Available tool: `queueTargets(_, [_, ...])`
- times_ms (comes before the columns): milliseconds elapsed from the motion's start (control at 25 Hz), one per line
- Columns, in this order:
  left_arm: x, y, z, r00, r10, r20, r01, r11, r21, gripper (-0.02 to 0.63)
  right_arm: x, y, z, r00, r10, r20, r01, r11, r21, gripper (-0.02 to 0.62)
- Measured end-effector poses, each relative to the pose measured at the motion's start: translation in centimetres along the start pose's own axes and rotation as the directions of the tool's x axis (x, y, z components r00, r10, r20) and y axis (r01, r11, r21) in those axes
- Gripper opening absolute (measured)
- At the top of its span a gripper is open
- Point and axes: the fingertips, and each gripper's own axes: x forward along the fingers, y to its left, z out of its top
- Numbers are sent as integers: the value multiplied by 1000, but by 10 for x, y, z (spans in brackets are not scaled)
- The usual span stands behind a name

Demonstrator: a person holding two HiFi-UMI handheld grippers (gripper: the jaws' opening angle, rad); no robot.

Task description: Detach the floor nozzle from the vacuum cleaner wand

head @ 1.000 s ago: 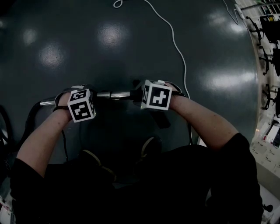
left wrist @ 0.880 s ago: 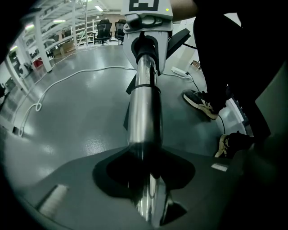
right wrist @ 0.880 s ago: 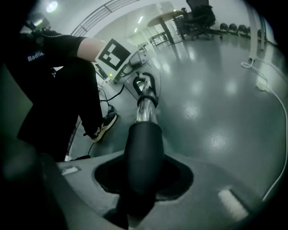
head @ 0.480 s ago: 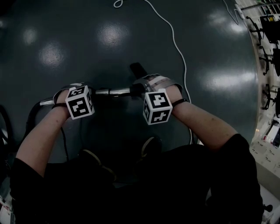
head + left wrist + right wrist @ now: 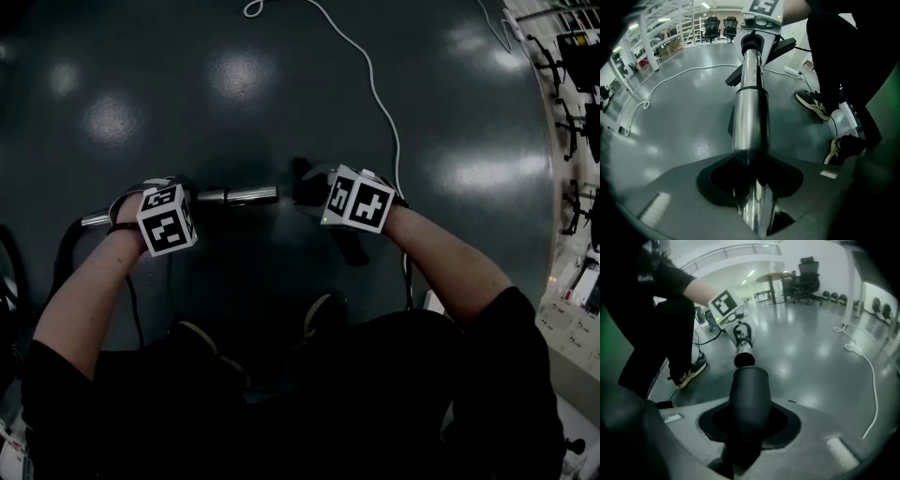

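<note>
Wand, shiny chrome tube (image 5: 751, 117), clamped in left gripper (image 5: 752, 201) as anchor; black plastic floor-nozzle neck (image 5: 749, 394) pinched in right gripper (image 5: 743, 437), held just off wand end; joint appears parted.

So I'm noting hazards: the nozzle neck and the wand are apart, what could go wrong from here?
The floor nozzle neck is all the right gripper holds; it could swing or slip and drop near the person's shoes. The shiny wand might slide through the left gripper. The white cable lies close enough to snag.
</note>
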Motion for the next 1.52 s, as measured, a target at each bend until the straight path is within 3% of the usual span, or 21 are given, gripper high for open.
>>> queueTargets(40, [1, 1, -2, 1000, 6, -3, -6, 1000, 0, 153, -2, -4, -3, 1000, 2, 24, -3, 999, 36, 117])
queueTargets(120, [7, 2, -5, 1000, 24, -15, -24, 1000, 1, 153, -1, -15, -7, 997, -61, 46, 61, 998, 2, 117])
queueTargets(240, [22, 4, -11, 997, 49, -65, -49, 999, 4, 153, 16, -31, -7, 983, -176, 58, 182, 972, -146, 117])
queueTargets(440, [46, 5, -21, 984, 90, -153, -88, 996, 21, 153, 53, -35, -19, 957, -288, 14, 275, 897, -347, 117])
queueTargets(920, [82, -6, -37, 961, 84, -264, -70, 996, 61, 153, 93, -26, -44, 927, -361, -104, 285, 855, -433, 132])
queueTargets(1320, [93, -13, -37, 960, 95, -262, -78, 994, 75, 158, 109, -26, -59, 909, -372, -191, 253, 852, -458, 171])
queueTargets(1520, [92, -14, -36, 970, 83, -227, -68, 995, 70, 161, 118, -18, -57, 919, -328, -218, 203, 869, -452, 200])
